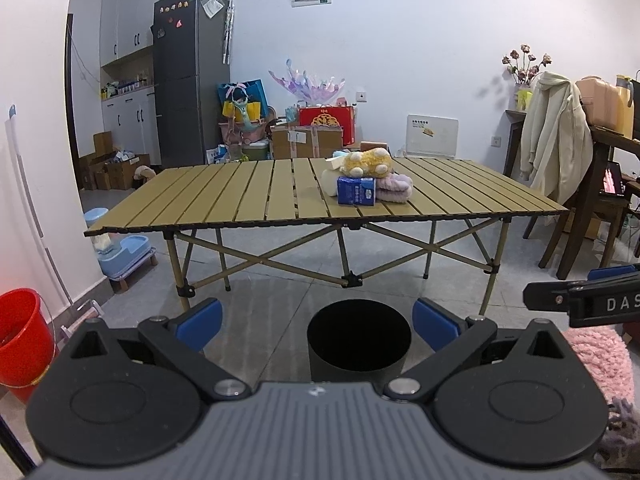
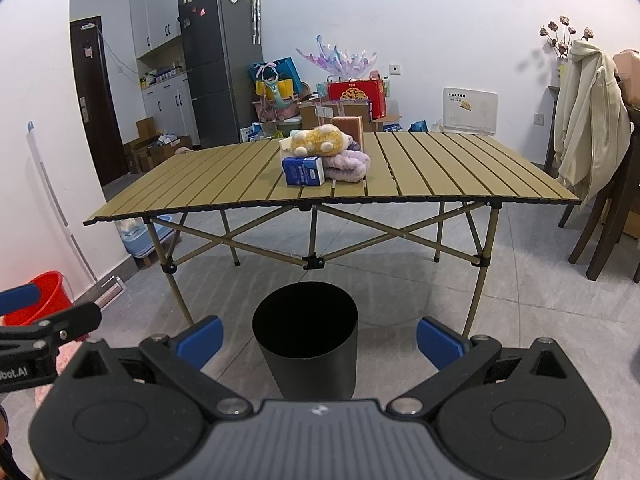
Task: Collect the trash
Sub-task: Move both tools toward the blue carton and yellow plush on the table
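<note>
Seen from two wrist cameras, side by side, well back from a slatted folding table.

Far left, by the wall: a red bucket. Centre, on the floor just ahead of both tools: a black cylindrical trash bin, upright, long axis vertical, open mouth facing up, apparently empty though too dark inside to tell.

Left gripper: blue pads spread wide apart, nothing between them. Right gripper: likewise wide apart and holding nothing.

On the tabletop, right of centre, a small heap. Nearest the front edge: a blue carton, standing upright, printed broad face turned toward the cameras, long axis not clear from here. Touching it on the right: a folded pink fluffy cloth. On top, lying on its side: a yellow plush toy, long axis left to right. Far right: a dark wooden chair draped with a cream jacket.

Judged as the very start: approach not yet made. Likely trash: the carton. Best done by reaching over the near table edge, closing the pads across the carton's narrow sides, lifting straight up so the plush above is not toppled, then releasing directly over the bin's mouth.
</note>
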